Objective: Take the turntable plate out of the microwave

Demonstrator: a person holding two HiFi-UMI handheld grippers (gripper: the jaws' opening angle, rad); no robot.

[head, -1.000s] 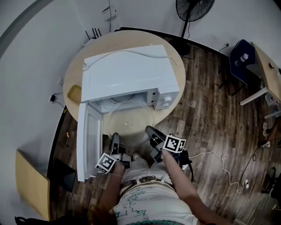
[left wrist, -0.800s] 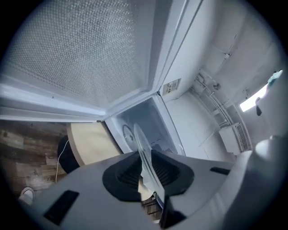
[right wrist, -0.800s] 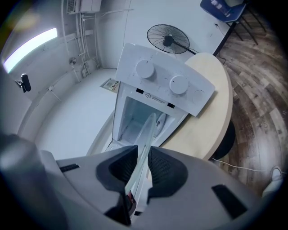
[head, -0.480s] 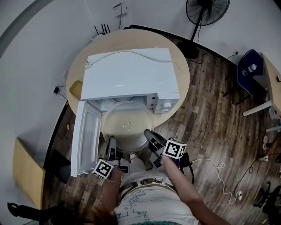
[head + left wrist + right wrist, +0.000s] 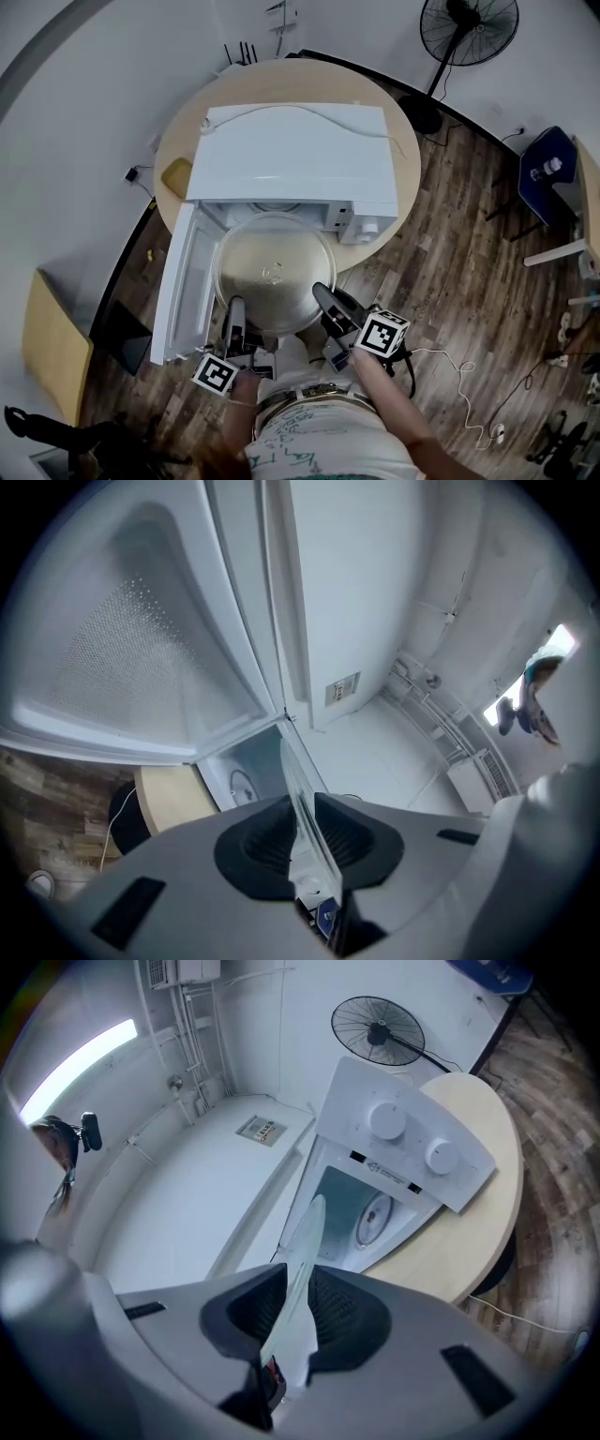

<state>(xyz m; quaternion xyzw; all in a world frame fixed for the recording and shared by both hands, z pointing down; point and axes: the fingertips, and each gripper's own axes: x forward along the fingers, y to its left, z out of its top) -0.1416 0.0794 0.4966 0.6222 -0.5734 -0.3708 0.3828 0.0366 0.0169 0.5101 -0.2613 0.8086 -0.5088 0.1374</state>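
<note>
A round clear glass turntable plate (image 5: 275, 272) hangs level in front of the open white microwave (image 5: 291, 159). My left gripper (image 5: 234, 323) is shut on the plate's near left rim. My right gripper (image 5: 326, 305) is shut on its near right rim. In the left gripper view the glass edge (image 5: 302, 808) runs between the black pads. The right gripper view shows the plate edge (image 5: 300, 1269) pinched the same way, with the microwave cavity (image 5: 361, 1213) and its two knobs beyond. The plate sits almost wholly outside the cavity.
The microwave door (image 5: 183, 281) swings out to the left, close to my left gripper. The microwave stands on a round wooden table (image 5: 403, 159) with a yellow object (image 5: 175, 176) at its left. A fan (image 5: 467, 23) and a blue chair (image 5: 553, 178) stand off to the right.
Both grippers have lifted and drawn the plate toward me, out of the cavity. It appears larger and fully in front of the microwave now.
</note>
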